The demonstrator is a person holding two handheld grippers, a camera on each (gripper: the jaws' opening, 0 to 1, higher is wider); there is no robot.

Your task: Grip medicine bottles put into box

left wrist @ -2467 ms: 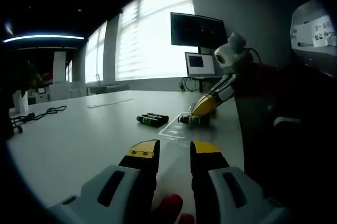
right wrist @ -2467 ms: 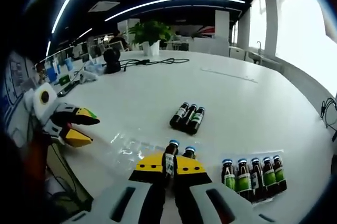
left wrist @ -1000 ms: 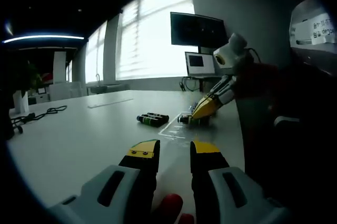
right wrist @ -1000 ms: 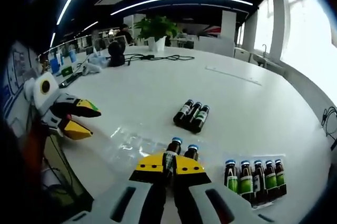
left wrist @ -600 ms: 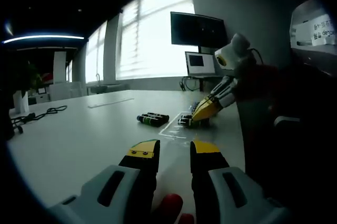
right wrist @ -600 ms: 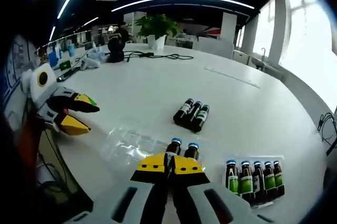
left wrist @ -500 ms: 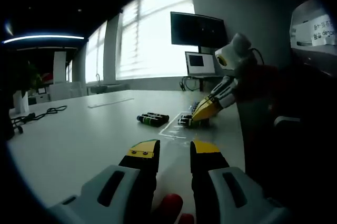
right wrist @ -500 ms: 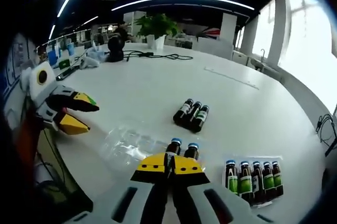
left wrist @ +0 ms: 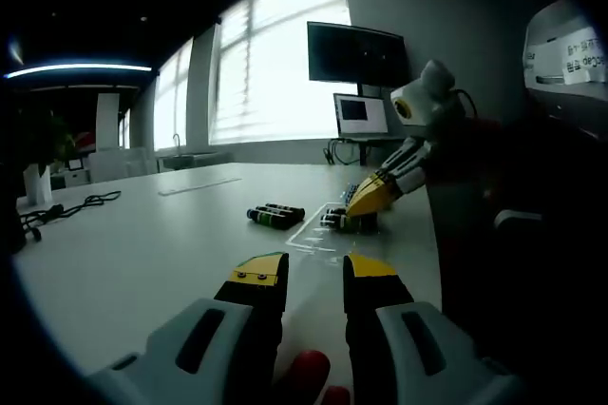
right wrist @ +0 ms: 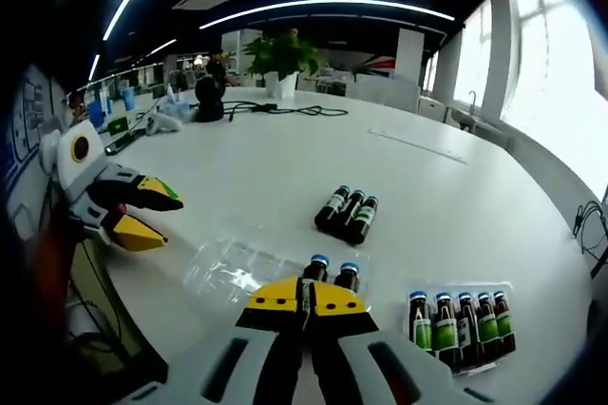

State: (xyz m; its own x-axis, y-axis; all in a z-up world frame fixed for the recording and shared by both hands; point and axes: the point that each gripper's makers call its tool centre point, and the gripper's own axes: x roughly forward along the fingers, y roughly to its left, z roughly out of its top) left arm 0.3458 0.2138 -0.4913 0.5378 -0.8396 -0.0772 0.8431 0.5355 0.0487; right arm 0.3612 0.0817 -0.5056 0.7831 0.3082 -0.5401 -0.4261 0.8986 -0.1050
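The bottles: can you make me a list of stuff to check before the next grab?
1. Right gripper free to grab: cannot tell; its jaws are together, two bottles just ahead.
2. Clear tray ready on the table: ok.
3. Loose bottles to fetch: ok, three loose bottles lie side by side.
4. Full tray out of the way: ok, it sits off to the side.
5. Left gripper ready: ok, open and holding nothing.
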